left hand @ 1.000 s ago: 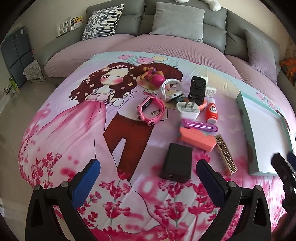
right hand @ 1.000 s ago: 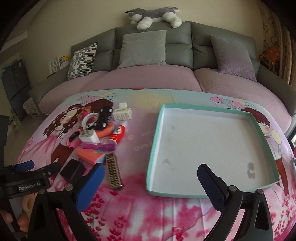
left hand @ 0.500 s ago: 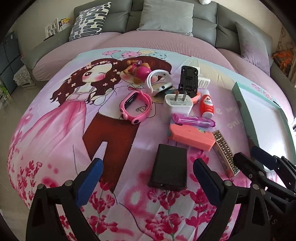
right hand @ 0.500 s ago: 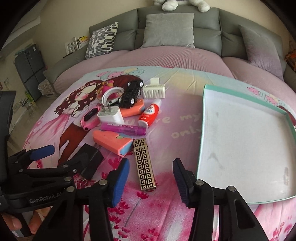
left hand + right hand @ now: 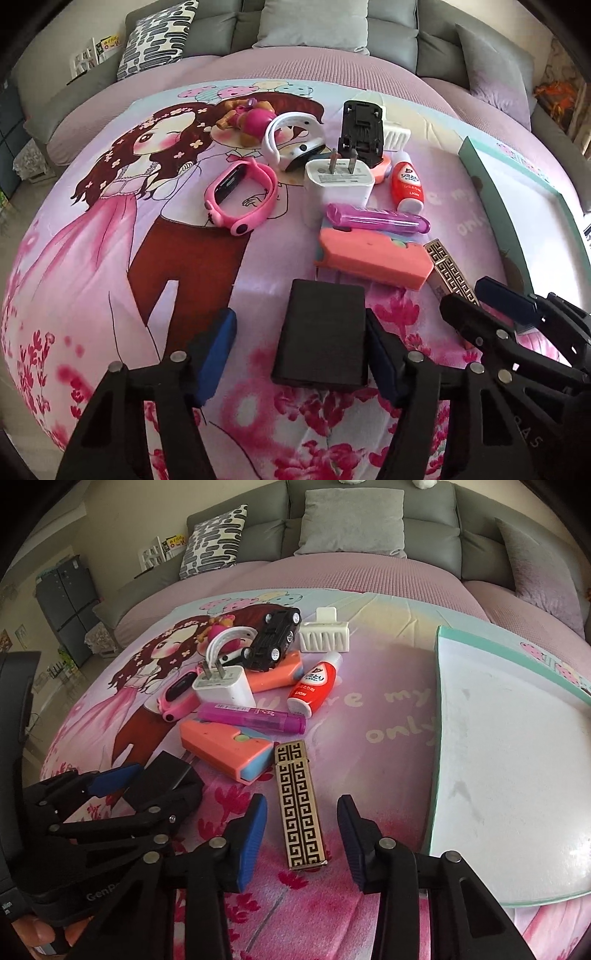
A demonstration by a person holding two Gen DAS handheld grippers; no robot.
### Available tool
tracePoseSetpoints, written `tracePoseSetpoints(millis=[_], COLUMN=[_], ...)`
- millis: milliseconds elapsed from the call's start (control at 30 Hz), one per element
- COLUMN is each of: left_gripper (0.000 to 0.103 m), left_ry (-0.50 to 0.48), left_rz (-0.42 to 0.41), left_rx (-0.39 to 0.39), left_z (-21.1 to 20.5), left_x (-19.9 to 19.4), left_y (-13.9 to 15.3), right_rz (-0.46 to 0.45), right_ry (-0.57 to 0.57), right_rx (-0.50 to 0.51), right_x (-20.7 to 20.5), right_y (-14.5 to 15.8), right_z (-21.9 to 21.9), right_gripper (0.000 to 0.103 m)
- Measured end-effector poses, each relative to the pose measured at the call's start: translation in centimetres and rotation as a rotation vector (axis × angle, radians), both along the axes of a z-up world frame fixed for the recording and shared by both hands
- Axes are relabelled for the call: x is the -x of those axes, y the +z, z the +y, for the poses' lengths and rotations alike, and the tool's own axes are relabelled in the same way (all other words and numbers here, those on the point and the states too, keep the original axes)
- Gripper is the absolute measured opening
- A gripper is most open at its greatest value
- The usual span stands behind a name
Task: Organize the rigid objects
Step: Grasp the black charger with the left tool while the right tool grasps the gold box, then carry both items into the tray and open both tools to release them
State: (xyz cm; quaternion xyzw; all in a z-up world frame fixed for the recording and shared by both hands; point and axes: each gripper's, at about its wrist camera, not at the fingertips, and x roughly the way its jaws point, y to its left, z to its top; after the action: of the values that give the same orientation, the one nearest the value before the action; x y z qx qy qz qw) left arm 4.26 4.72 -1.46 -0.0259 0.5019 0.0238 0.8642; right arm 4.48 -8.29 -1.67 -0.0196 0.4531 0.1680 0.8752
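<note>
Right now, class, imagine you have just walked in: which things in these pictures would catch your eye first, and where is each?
First, the bright cluster of small things on the pink cartoon-print blanket: a white plug adapter in its middle, a black toy car behind. Nearer, the closing left claw straddles a flat black box, and the closing right claw straddles a gold key-patterned bar. A big mint-rimmed white tray fills the right.

Hand-held gripper (image 5: 302, 832) — black frame, blue ribbed pads (image 5: 253, 834), silver screws.
</note>
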Motion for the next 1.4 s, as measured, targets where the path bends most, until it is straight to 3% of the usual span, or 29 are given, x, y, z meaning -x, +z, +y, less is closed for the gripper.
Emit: tracePoseSetpoints(millis=[200, 400, 467, 533, 600, 667, 767, 1067, 1400], left_gripper=[0.061, 0.057, 0.054, 0.044, 0.044, 0.044, 0.043, 0.043, 0.043], left_ry=[-0.003, 0.006, 0.007, 0.008, 0.015, 0.021, 0.029, 0.089, 0.075], left_rz=[-0.016, -0.019, -0.015, -0.012, -0.005, -0.002, 0.006, -0.015, -0.194], left_rx=[-0.031, -0.04, -0.042, -0.043, -0.046, -0.055, -0.066, -0.083, -0.096], left_z=[-0.4, -0.4, -0.4, -0.5, -0.5, -0.6, -0.7, -0.1, -2.8], left_x=[0.0, 0.0, -0.1, 0.0, 0.0, 0.2, 0.3, 0.8, -0.6], left_y=[-0.2, -0.3, -0.2, -0.1, 0.0, 0.2, 0.3, 2.0, 9.3], right_rz=[-0.02, -0.012, -0.01, -0.009, -0.01, -0.015, -0.021, -0.044, -0.2], right_ry=[0.013, 0.004, 0.003, 0.002, 0.006, 0.006, 0.012, 0.031, -0.128], right_rx=[0.099, 0.134, 0.143, 0.144, 0.143, 0.15, 0.162, 0.053, -0.071], right_x=[-0.1, -0.4, -0.4, -0.4, -0.3, -0.2, -0.1, 0.7, -0.5], right_y=[-0.7, -0.8, -0.8, -0.7, -0.6, -0.5, -0.4, 1.0, 8.0], right_z=[1.2, 1.5, 1.6, 1.6, 1.7, 1.7, 1.9, 0.9, -4.5], right_gripper=[0.042, 0.042, 0.041, 0.041, 0.037, 0.023, 0.022, 0.022, 0.022])
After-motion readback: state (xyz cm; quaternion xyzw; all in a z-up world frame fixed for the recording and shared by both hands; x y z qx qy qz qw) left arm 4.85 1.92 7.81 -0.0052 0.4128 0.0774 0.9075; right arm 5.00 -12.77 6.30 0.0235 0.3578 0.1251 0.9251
